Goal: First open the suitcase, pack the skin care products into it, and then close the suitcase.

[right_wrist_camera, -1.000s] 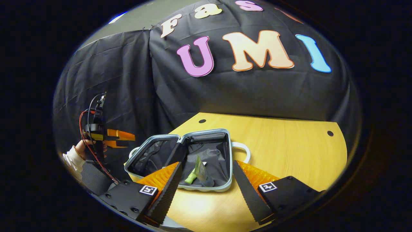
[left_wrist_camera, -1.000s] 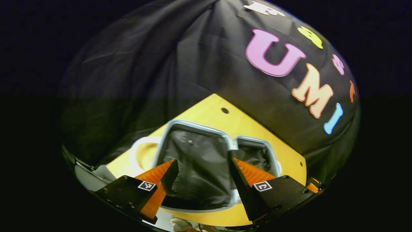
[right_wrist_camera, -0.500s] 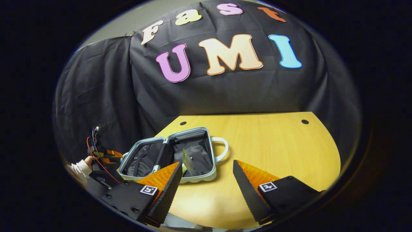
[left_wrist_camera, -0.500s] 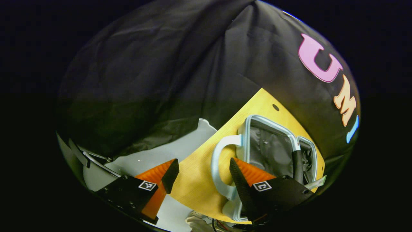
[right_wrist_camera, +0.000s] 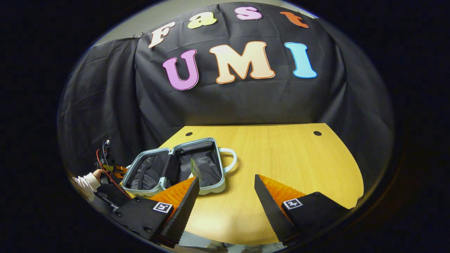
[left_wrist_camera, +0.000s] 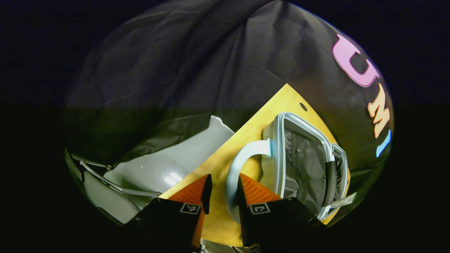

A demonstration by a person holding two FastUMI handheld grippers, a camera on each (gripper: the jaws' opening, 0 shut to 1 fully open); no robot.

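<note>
On the wooden desk [right_wrist_camera: 281,158], near its left end in the right gripper view, the suitcase [right_wrist_camera: 147,191] lies open with both halves flat and the dark lining showing. A pale green skin care tube [right_wrist_camera: 194,168] stands tilted inside the right-hand half, close to the white handle [right_wrist_camera: 230,160] on that side. In the left gripper view your left gripper [left_wrist_camera: 222,191] has its fingers drawn narrow around the pale handle [left_wrist_camera: 233,172] at the suitcase's near end; the handle runs through the gap between them, but you cannot tell whether both press on it. Your right gripper [right_wrist_camera: 226,196] hangs above bare desk just right of the suitcase, fingers spread wide and holding nothing. At the far left of the right gripper view your sleeve [right_wrist_camera: 84,182] and the left gripper [right_wrist_camera: 112,170] sit beside the suitcase's left half.
</note>
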